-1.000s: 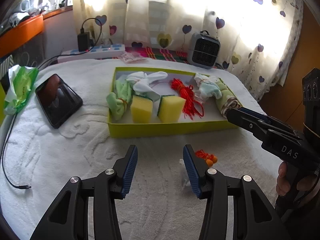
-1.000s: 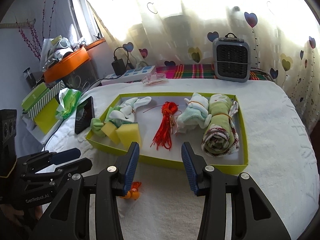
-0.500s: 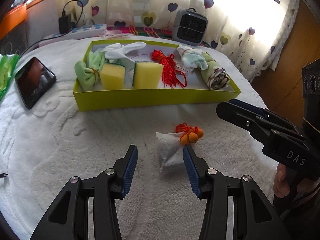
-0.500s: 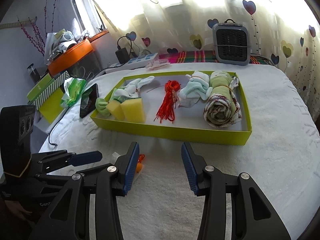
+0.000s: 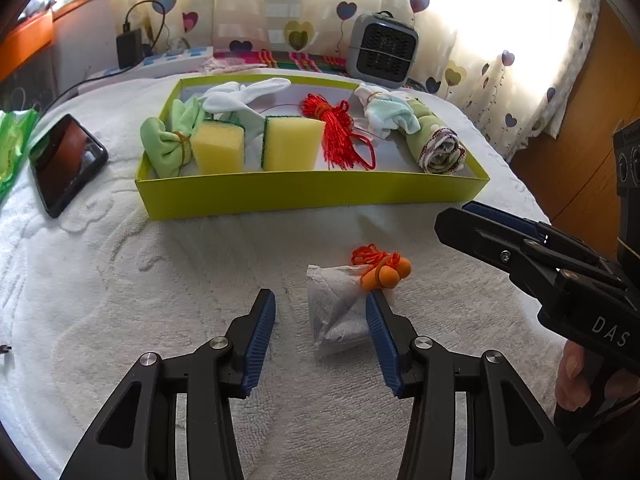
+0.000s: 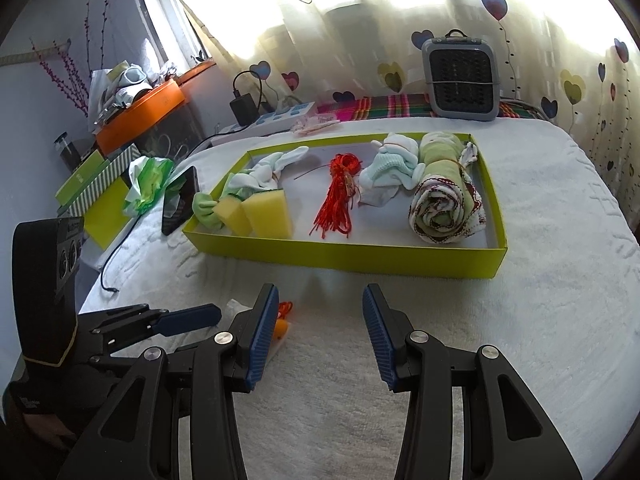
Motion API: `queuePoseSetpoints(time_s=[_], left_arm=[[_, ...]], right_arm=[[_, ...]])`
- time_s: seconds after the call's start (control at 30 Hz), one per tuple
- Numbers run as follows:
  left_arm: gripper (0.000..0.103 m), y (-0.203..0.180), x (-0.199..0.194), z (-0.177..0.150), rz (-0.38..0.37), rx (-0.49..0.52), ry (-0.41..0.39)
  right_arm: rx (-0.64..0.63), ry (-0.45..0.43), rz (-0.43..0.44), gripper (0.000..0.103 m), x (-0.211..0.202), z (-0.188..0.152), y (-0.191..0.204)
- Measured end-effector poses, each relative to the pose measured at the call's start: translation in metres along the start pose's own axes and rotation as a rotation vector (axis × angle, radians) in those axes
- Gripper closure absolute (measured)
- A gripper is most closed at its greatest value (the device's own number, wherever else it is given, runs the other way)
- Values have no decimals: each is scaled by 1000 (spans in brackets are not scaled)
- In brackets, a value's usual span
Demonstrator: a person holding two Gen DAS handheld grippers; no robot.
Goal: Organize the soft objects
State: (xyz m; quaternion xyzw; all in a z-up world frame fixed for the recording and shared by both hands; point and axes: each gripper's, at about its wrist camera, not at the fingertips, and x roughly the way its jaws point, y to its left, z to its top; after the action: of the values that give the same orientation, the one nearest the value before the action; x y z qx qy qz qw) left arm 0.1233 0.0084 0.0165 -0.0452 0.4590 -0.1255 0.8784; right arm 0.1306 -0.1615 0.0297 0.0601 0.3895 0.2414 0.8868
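Tongs on the left (image 5: 320, 322) are filling the bottom centre of the left wrist frame, standing wide open and gripping nothing; a small white pouch (image 5: 336, 312) tied with an orange cord and beads (image 5: 384, 270) is lying on the white towel (image 5: 160, 280) between the blue pads (image 5: 262, 344), close against the right-hand pad. Right tongs (image 6: 320, 328) are sitting bottom centre of the right wrist frame, also spread wide and carrying nothing, hovering over bare towel; in the left wrist frame they are showing at the right edge, side-on.

Further up, mid-frame, a yellow-green tray (image 5: 312, 196) is resting on the towel. Inside it, from left to right: a green tied cloth (image 5: 168, 148), two yellow sponges (image 5: 220, 148) standing side by side, white socks (image 5: 244, 94) behind them, a red cord bundle (image 5: 336, 136), pale folded socks (image 5: 386, 114), and a rolled green towel (image 5: 436, 144) at the right end.

Left of the tray, a black phone (image 5: 66, 162) is lying flat. At the upper frame, a grey heater (image 5: 382, 50) is standing before heart-print curtains (image 5: 480, 20).
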Motion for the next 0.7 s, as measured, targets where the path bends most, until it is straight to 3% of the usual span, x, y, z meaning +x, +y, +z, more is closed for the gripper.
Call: queuePoseSetpoints(time_s=[0.13,0.7], left_arm=[[82,4,-1,0,-23,-14,-3],[94,8,-12,-9,-25,-17,-31]], right_arm=[[2,2,-1,58,0,0,0],[-22,13,36,58,4,-3,12]])
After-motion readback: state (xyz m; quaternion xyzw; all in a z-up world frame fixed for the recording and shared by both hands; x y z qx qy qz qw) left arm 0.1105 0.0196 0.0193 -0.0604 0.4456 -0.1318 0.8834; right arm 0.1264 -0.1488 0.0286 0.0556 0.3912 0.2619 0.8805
